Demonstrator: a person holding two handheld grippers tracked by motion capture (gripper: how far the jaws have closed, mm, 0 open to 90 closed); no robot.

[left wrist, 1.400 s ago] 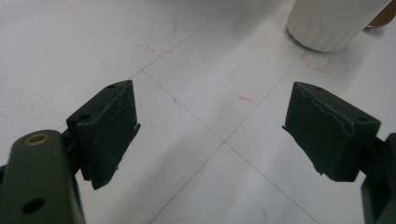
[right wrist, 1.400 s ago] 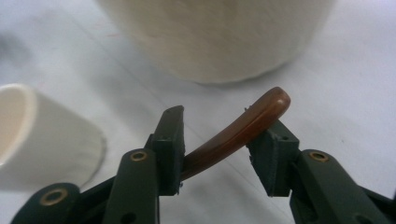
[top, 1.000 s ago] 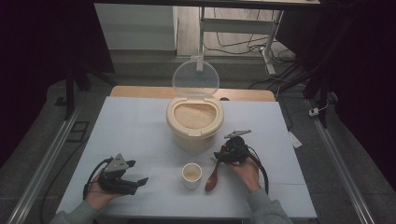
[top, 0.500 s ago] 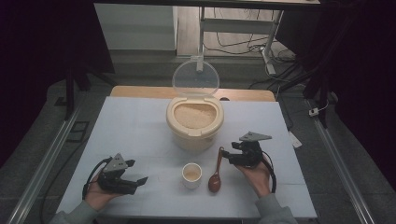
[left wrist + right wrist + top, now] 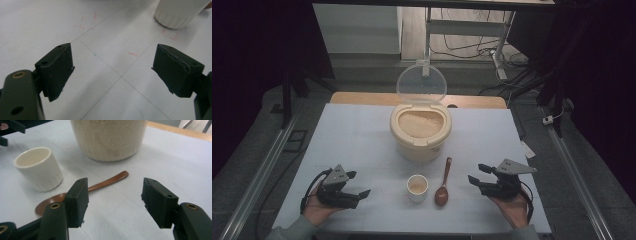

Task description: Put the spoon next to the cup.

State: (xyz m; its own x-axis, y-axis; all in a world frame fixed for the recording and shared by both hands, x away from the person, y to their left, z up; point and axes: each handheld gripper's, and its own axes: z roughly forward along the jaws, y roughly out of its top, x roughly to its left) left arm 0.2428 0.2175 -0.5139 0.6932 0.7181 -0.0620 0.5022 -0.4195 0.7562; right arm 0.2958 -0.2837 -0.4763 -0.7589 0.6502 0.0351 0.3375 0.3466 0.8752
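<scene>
Because the spoon (image 5: 443,181) lies free beside the cup (image 5: 417,187) near the table's front edge, the right gripper (image 5: 480,174) stands released, as does the left gripper (image 5: 356,184).

The high view looks forward and down over the desk (image 5: 362,135); both gripper views sit low, close, sharing the cup (image 5: 417,187).

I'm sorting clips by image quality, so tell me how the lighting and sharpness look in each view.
High view: the white table is evenly lit, its surroundings fall into deep shadow, the image is soft and grainy. Left gripper view: bright table, slightly washed out toward the top; the cup casts a soft shadow. Right gripper view: the tongs look slightly soft; the spoon and rice container read clearly.
</scene>
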